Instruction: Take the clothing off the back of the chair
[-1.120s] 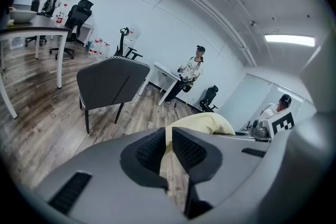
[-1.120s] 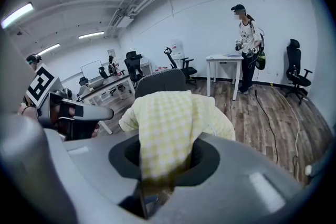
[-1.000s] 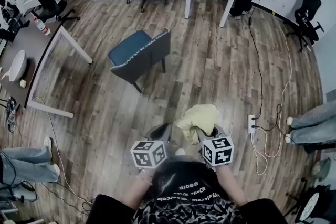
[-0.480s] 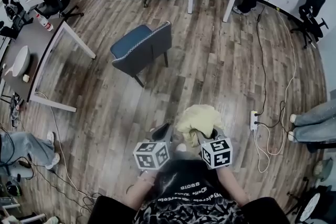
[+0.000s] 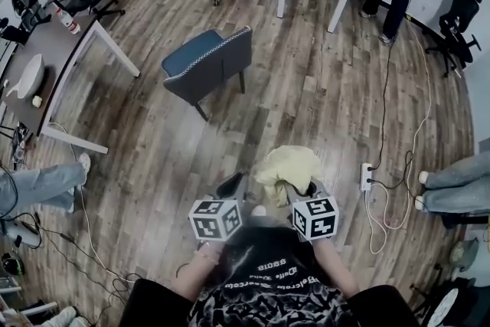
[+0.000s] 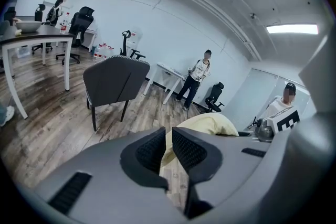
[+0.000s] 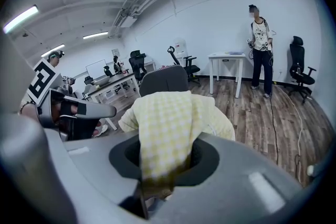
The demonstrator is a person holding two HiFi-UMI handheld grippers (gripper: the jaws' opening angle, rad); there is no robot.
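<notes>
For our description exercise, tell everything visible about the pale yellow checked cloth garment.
The pale yellow checked cloth garment is soft, thin fabric, bunched and crumpled. One fold is clamped in the right gripper, the rest humps over its jaws, above the wooden floor and apart from the dark grey chair.

My top (image 5: pixel 264 283) is black with pale lettering; my left gripper (image 5: pixel 233 184) and right gripper (image 5: pixel 309 188) are grey, each bearing a black-and-white marker cube.

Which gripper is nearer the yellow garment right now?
Right. The right gripper is clamped on the yellow garment; the left gripper sits beside it, to its left.
</notes>
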